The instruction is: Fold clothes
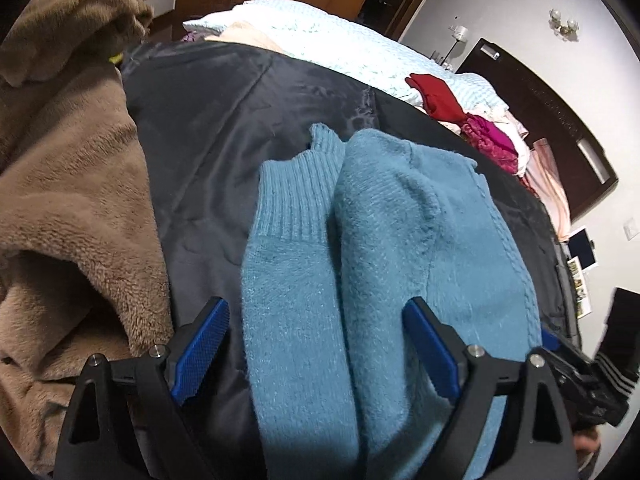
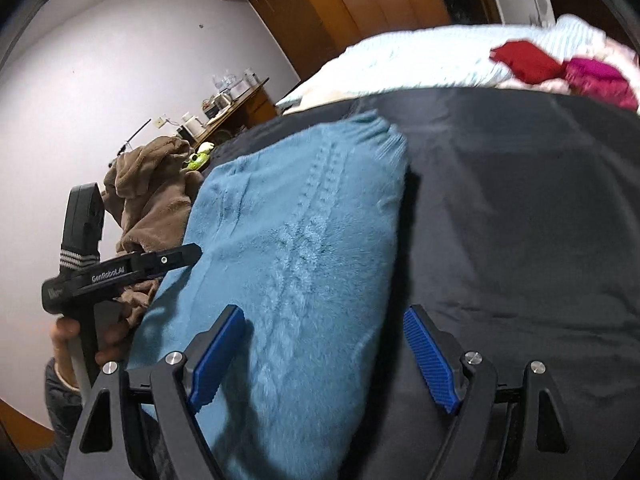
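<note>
While both claws stand spread over the sweater (image 2: 288, 248) — left gripper (image 1: 316, 344), right gripper (image 2: 324, 352) — pinch only edges, evenly.

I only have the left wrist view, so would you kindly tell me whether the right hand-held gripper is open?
Observer: Yes, the right hand-held gripper is open and holds nothing.
Operator: Thank you; what lies beneath it?
Observer: One blue pad is over the blue sweater, the other over the dark cover.
Operator: And the left hand-held gripper, seen from there?
Observer: A hand grips its handle, beside the brown fleece.
</note>
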